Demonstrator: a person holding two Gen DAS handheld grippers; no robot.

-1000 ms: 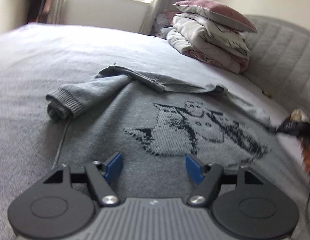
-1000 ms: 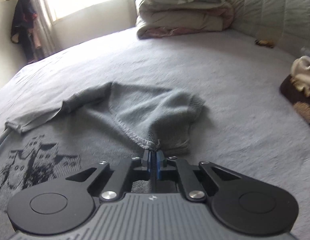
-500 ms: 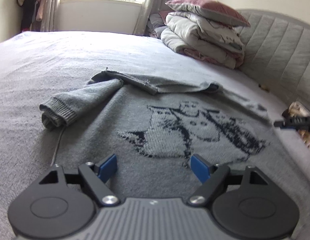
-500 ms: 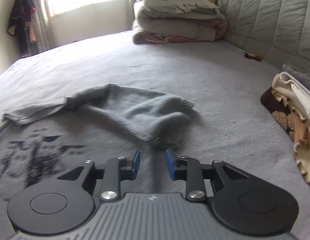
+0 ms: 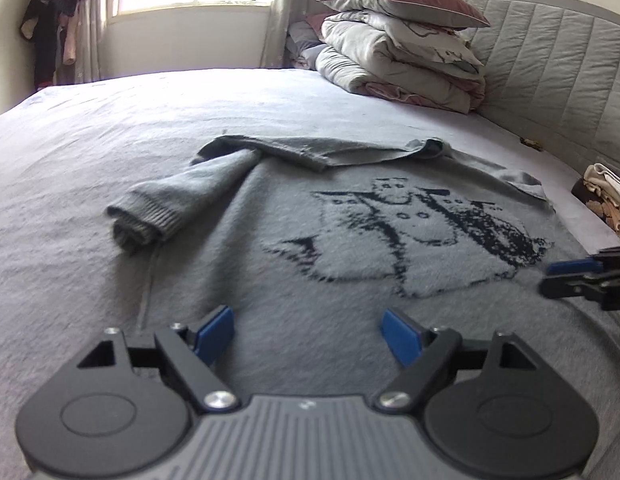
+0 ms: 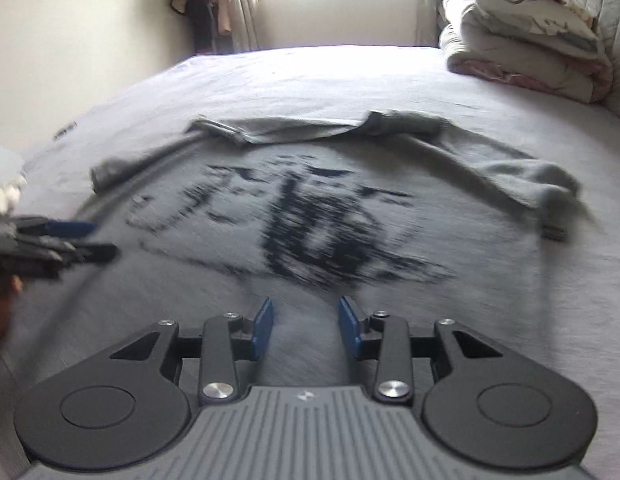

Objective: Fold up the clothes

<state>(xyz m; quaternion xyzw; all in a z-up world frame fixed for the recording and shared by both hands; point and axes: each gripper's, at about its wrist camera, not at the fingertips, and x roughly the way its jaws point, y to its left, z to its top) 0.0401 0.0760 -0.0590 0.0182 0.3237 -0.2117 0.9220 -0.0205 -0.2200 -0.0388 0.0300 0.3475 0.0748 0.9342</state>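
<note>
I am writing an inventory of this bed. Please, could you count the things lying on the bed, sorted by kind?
Sweater: 1, grey, lying flat
Pillow: 1, atop the folded bedding
Folded bedding: 1 stack
Clothes pile: 1, at the edge, pieces not countable
Total: 4

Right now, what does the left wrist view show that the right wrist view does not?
Only the left wrist view shows the quilted headboard and the folded clothes at the bed's right edge, sharply.

Only the right wrist view shows the sweater's right sleeve folded inward; it is blurred.

Both show the grey sweater flat on the bed, the bedding stack, and both grippers, left and right, empty; their fingers have just been opening.
</note>
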